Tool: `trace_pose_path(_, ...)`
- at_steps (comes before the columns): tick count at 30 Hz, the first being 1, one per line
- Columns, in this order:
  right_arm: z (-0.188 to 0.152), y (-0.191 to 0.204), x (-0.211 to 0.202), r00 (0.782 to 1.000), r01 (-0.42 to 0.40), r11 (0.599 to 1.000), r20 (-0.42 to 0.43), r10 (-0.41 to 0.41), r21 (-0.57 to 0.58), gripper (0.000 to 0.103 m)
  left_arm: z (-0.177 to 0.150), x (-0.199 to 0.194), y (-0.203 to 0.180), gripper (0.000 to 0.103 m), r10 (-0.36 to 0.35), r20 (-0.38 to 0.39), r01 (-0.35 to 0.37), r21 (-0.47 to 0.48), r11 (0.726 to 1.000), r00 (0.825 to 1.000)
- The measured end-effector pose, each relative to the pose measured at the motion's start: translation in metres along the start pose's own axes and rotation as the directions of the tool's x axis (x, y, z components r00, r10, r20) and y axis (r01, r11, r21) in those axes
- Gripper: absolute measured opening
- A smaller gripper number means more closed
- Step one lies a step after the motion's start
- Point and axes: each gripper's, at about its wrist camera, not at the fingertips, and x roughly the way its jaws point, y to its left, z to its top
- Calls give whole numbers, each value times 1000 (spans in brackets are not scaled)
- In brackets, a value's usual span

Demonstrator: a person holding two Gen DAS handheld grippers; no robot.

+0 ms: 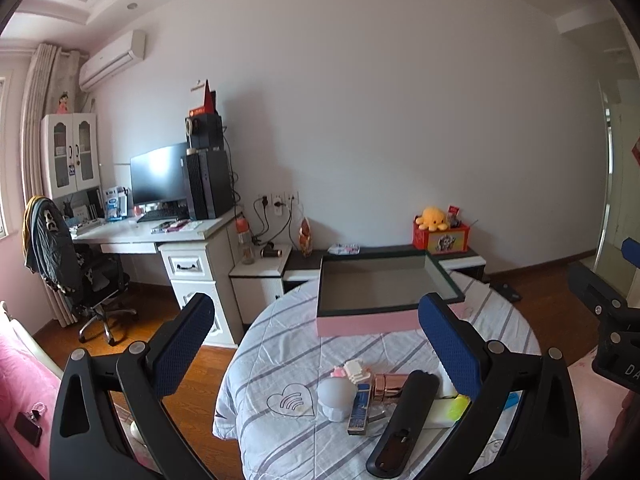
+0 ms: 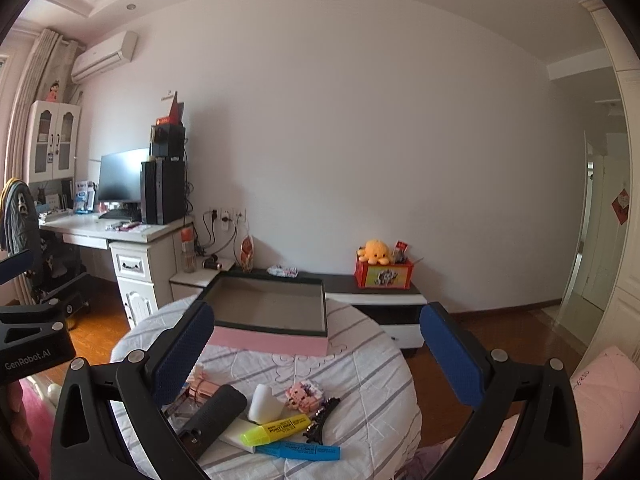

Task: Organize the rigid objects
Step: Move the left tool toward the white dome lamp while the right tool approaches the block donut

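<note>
Striped-cloth round worktop [image 2: 360, 360]: pink-walled empty rectangular box [image 2: 272, 340] waits beyond both released tongs, left tongs [image 1: 316, 344] and right tongs [image 2: 316, 344], ready for clutter.

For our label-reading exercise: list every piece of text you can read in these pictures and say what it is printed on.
"GenRobot.AI": left gripper body.
"POINT LINER": yellow highlighter.
"POINT LINER": blue highlighter.
"DA", cut off: right gripper body.
Red box, desk items: too blurred.
</note>
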Motion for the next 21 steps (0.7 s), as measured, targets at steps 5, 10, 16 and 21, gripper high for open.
trace_pose_path(5,-28,-4,37,993,-29,1000,-111,28,-11,103,-24,40,-1,103,6,-111,-3,26,1000,994)
trace_pose_path(10,-60,-5,71,973,-43,999,-227,39,-12,103,-56,76,2,103,21,-228,-13,35,999,973)
trace_pose_path(16,-85,-1,99,950,-55,998,-307,47,-17,103,-86,107,8,103,30,-339,-17,41,999,940)
trace_pose_path(21,-96,3,118,933,-69,997,-356,58,-18,103,-103,131,9,103,-2,-390,10,18,1000,921)
